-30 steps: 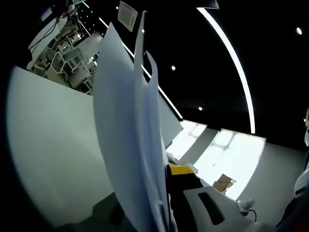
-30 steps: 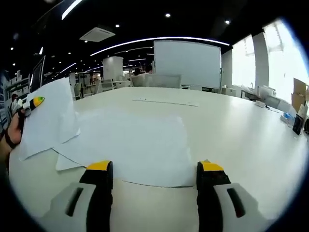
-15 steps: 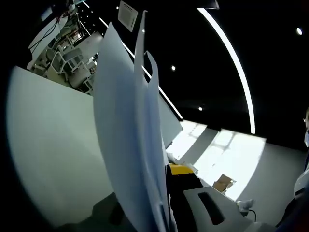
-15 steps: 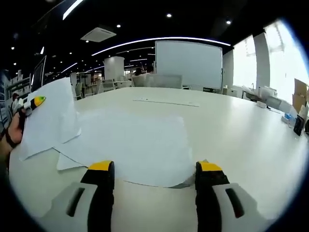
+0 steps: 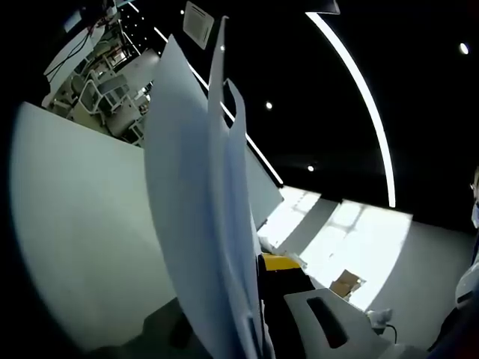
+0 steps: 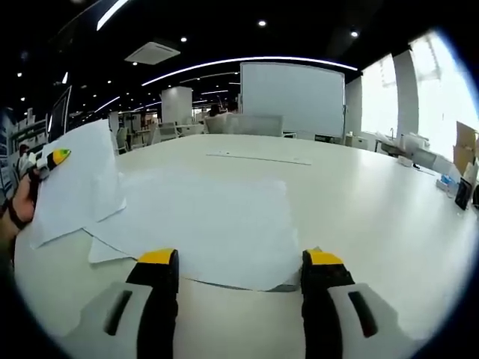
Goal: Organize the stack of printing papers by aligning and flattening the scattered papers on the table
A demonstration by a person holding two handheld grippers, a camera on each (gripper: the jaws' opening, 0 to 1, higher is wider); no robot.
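Left gripper: you're pinching a few sheets, raised off the table at far left.
Right gripper: your jaws are spread, low at the near edge of the flat papers.
Progress: papers overlap askew; nothing squared.
Left to do: lay down, align, flatten.
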